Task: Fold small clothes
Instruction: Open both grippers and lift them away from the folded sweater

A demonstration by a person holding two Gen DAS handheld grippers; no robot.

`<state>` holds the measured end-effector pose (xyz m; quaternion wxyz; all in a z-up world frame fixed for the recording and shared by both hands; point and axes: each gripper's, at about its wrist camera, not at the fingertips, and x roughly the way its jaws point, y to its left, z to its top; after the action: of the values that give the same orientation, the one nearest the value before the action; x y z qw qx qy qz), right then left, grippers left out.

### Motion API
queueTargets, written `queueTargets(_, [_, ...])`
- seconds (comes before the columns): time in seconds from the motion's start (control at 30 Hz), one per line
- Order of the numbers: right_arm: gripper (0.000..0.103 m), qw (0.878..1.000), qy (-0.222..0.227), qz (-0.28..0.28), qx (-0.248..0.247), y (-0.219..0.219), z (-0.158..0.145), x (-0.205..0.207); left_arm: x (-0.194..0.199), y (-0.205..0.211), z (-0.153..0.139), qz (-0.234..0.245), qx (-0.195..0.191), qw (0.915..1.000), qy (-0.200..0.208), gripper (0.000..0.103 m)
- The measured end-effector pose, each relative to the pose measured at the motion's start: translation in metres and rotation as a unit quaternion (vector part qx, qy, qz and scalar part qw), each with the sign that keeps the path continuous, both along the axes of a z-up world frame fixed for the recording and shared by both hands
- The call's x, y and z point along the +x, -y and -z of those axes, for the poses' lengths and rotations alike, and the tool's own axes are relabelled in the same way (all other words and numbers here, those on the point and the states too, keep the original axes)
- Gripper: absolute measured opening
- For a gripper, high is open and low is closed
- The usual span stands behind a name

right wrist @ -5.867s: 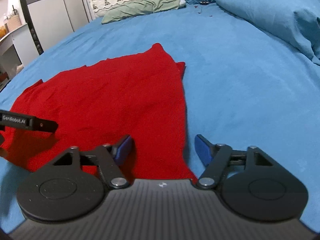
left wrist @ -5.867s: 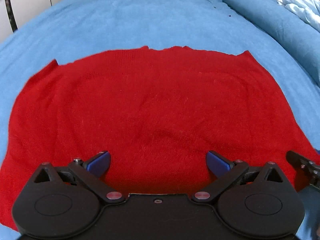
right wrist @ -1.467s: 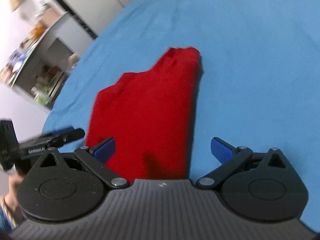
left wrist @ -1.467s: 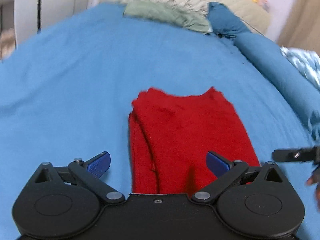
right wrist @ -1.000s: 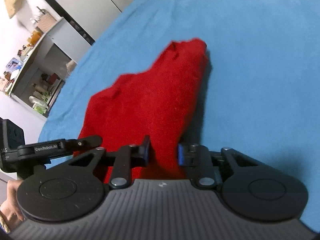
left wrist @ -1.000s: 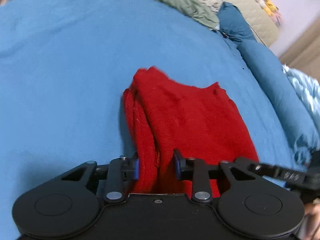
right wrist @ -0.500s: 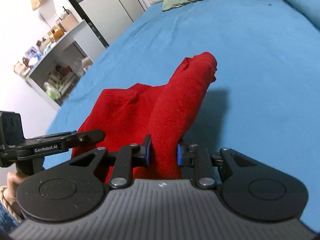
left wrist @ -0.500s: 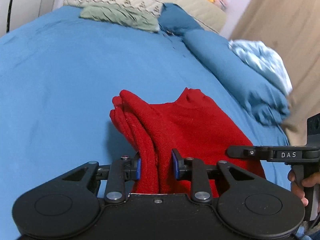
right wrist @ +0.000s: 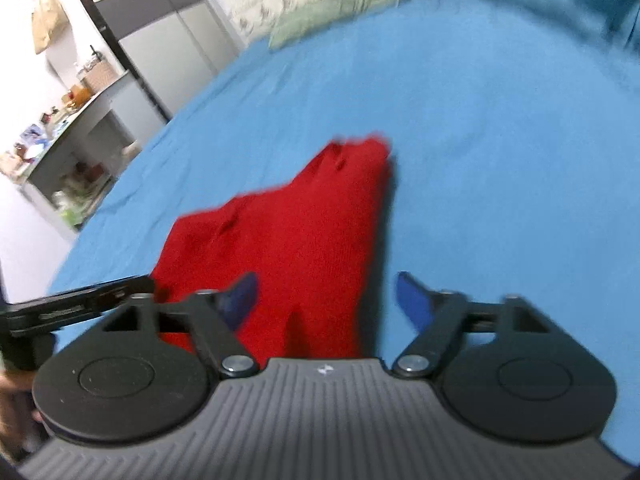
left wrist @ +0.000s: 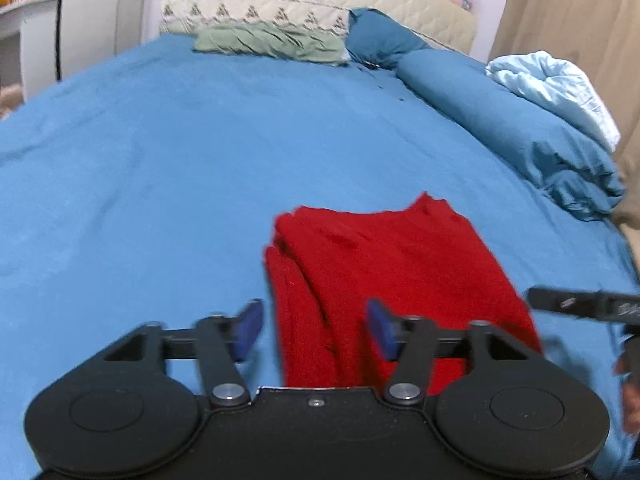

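**Count of things on the bed**

One folded red knit garment (left wrist: pixel 392 272) lies on one blue bed (left wrist: pixel 168 168). Far off: one green pillow (left wrist: pixel 268 42), one dark blue pillow (left wrist: pixel 380 42), one pale blue blanket (left wrist: pixel 556 84). Two black grippers: left (left wrist: pixel 316 330), right (right wrist: pixel 328 300).

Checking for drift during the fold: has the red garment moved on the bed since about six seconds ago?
Yes. The red garment, then spread wide across the blue bedspread, is now a narrow folded stack, nearer the rolled blue duvet side of the bed.
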<state>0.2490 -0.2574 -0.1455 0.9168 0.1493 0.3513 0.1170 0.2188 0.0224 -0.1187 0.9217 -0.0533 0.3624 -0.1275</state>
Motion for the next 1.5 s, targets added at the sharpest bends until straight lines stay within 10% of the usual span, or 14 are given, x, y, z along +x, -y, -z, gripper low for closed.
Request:
queueTargets(0.43, [0.096,0.996,-0.044,0.035,-0.075,-0.005,0.028,0.01,0.012,-0.006,0.027,-0.027,0.022,0.9986,-0.04,0.073])
queueTargets(0.7, [0.097,0.994,0.036,0.017,-0.104,-0.006,-0.061,-0.054,-0.049,-0.006,-0.058,-0.041,0.038,0.9982,0.023,0.071])
queueTargets(0.83, [0.103,0.987,0.059,0.027,-0.149,-0.019,-0.111,-0.102,-0.097,0.002,-0.099,-0.041,0.06,0.9959,0.055,0.103])
queueTargets(1.03, [0.103,0.979,0.062,0.039,-0.193,-0.043,-0.147,-0.168,-0.158,0.011,-0.121,-0.061,0.103,0.9907,0.063,0.103])
queueTargets(1.5, [0.103,0.978,-0.03,0.082,-0.192,-0.047,-0.112,-0.228,-0.214,0.023,-0.1,-0.043,0.141,0.9884,0.036,0.103])
